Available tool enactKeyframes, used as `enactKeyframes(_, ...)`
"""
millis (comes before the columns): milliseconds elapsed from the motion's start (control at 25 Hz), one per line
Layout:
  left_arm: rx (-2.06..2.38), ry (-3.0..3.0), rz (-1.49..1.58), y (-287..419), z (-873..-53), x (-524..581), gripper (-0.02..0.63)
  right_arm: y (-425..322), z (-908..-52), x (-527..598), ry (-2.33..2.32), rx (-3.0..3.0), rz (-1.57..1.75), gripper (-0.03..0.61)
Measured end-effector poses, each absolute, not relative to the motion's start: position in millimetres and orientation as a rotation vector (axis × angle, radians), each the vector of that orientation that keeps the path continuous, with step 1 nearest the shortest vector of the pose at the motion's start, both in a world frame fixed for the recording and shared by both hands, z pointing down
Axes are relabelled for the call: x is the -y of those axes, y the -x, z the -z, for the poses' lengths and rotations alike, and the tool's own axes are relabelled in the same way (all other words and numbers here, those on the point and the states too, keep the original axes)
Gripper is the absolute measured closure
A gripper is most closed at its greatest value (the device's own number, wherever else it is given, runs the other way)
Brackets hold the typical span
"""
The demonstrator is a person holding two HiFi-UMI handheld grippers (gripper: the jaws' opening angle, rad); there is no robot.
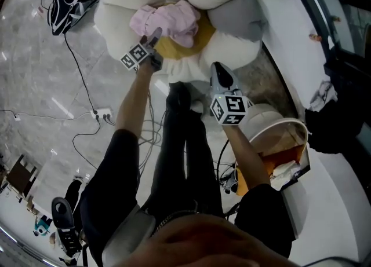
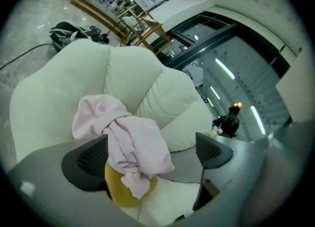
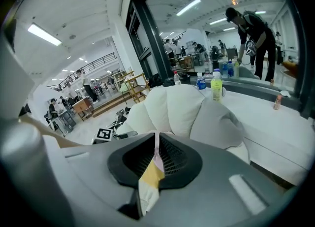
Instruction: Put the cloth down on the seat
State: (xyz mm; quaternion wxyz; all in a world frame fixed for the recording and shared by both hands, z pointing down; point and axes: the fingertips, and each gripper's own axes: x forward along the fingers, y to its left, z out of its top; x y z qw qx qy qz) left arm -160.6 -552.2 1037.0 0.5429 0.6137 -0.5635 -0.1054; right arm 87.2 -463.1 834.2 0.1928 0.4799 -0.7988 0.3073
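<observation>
The left claw (image 2: 147, 153) stands spread wide around the crumpled pink cloth (image 2: 130, 132) — neither pad squeezing it — which lies on the yellow centre (image 2: 118, 191) of the white petal-shaped seat (image 2: 59, 93) (a floor cushion), while the right claw (image 3: 156, 159) hovers nearby, pressed together on nothing.

The seat (image 1: 119, 19) is a white, petal-shaped cushion with a yellow middle (image 1: 174, 47). A crumpled pink cloth (image 1: 168, 21) lies on that middle. The seat stands on a pale floor (image 1: 35, 69), near a black bag (image 1: 68, 2).
</observation>
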Motion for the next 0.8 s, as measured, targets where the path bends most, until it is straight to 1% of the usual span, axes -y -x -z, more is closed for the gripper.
enactKeyframes(40, 1.339, -1.493, 0.243, 159.7, -1025.6, 554.8, 0.072, -84.5, -830.3, 463.9, -1.335, 2.25, -0.852, 0.566)
enactKeyframes(80, 1.331, -1.526, 0.241, 158.1, -1013.5, 555.0, 0.109, -81.5, -826.1, 463.2, -1.324, 2.256, -0.84, 0.567)
enactKeyframes(120, 1.313, -1.556, 0.251, 156.2, -1000.9, 554.1, 0.173, -78.6, -821.3, 462.2, -1.313, 2.262, -0.828, 0.567)
enactKeyframes(160, 1.29, -1.58, 0.272, 154.2, -987.5, 553.6, 0.22, -75.8, -815.3, 462.0, -1.303, 2.271, -0.814, 0.566)
enactKeyframes(240, 1.249, -1.615, 0.318, 153.0, -959.5, 551.3, 0.285, -69.6, -799.2, 462.4, -1.283, 2.298, -0.791, 0.568)
enactKeyframes(360, 1.253, -1.66, 0.331, 162.7, -915.0, 540.8, 0.467, -54.6, -767.8, 460.7, -1.234, 2.367, -0.789, 0.553)
enactKeyframes(400, 1.26, -1.677, 0.329, 163.3, -899.7, 537.0, 0.56, -51.6, -756.3, 461.2, -1.217, 2.383, -0.773, 0.553)
enactKeyframes(440, 1.26, -1.696, 0.324, 160.7, -884.1, 532.5, 0.603, -50.0, -744.4, 461.6, -1.202, 2.394, -0.752, 0.555)
enactKeyframes(560, 1.258, -1.755, 0.271, 151.4, -836.9, 509.6, 0.603, -43.5, -705.8, 457.2, -1.159, 2.407, -0.677, 0.561)
enactKeyframes(600, 1.263, -1.784, 0.241, 147.8, -817.4, 502.3, 0.603, -40.7, -690.9, 455.6, -1.143, 2.414, -0.643, 0.574)
enactKeyframes(800, 1.315, -1.963, 0.102, 126.6, -707.3, 469.8, 0.603, -27.8, -611.4, 441.9, -1.048, 2.474, -0.553, 0.575)
